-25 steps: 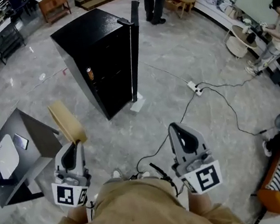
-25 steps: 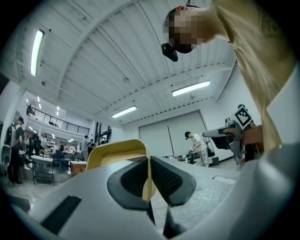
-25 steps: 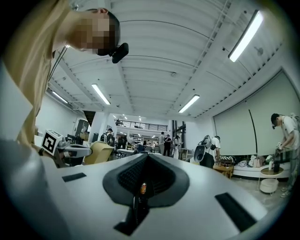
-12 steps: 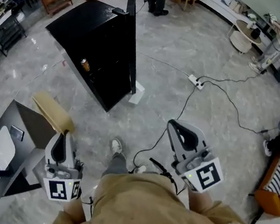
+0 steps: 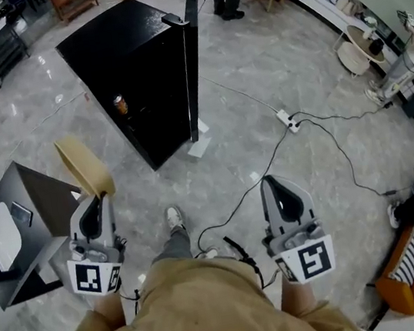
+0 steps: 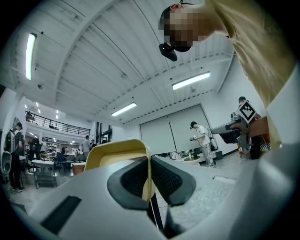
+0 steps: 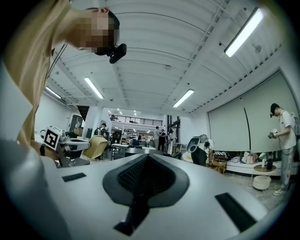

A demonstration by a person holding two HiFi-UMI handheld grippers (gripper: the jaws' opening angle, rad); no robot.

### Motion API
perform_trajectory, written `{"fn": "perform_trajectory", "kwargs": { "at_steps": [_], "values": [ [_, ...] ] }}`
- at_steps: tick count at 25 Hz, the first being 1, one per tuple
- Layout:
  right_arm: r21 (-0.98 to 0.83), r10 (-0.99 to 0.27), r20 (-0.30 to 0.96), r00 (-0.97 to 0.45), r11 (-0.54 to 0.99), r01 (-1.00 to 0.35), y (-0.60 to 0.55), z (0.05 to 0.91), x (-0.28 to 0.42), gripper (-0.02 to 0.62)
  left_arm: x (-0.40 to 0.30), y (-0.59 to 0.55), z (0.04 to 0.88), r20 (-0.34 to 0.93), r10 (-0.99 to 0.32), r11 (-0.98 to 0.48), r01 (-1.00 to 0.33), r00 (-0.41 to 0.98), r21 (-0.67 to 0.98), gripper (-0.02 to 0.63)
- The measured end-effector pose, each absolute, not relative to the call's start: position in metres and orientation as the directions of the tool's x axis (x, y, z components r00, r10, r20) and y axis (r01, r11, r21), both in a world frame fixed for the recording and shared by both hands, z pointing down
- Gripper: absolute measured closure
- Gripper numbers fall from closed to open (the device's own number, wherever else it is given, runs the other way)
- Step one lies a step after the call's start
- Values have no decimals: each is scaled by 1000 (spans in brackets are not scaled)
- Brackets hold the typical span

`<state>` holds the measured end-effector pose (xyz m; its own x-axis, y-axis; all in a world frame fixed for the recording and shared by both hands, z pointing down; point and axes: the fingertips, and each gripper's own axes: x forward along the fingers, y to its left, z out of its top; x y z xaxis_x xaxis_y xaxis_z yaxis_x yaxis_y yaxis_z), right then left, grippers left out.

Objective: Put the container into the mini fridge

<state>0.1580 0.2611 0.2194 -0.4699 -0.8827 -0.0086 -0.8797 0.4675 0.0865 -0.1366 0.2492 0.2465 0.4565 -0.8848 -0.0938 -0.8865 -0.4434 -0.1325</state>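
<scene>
Holding the tan plastic container by its wall in my left tool, well short of the black mini fridge, I should approach its open front squarely. My right tool is closed, empty.

A can sits in the mini fridge; a table lies left.

The glossy grey stone floor carries a black mini fridge, which stands upright with its door open. A white power strip lies well to the right of it, with black cables trailing across the tiles. A dark low table stands near the floor's left edge. An orange seat stands by the right edge.
</scene>
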Motion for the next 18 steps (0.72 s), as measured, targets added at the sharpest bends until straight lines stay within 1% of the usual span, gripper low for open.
{"fn": "perform_trajectory", "kwargs": {
  "at_steps": [8, 14, 18],
  "values": [
    [119, -876, 20, -483, 481, -868, 151, 221, 120, 600, -142, 161, 273, -24, -847, -521, -838, 531, -161, 586],
    [156, -873, 18, -487, 483, -861, 79, 209, 74, 600, -166, 95, 280, -20, -818, -565, -810, 575, -158, 586],
    [152, -876, 30, -482, 481, -864, 48, 207, 51, 600, -169, 68, 283, -30, -776, -620, -770, 631, -153, 586]
  ]
}}
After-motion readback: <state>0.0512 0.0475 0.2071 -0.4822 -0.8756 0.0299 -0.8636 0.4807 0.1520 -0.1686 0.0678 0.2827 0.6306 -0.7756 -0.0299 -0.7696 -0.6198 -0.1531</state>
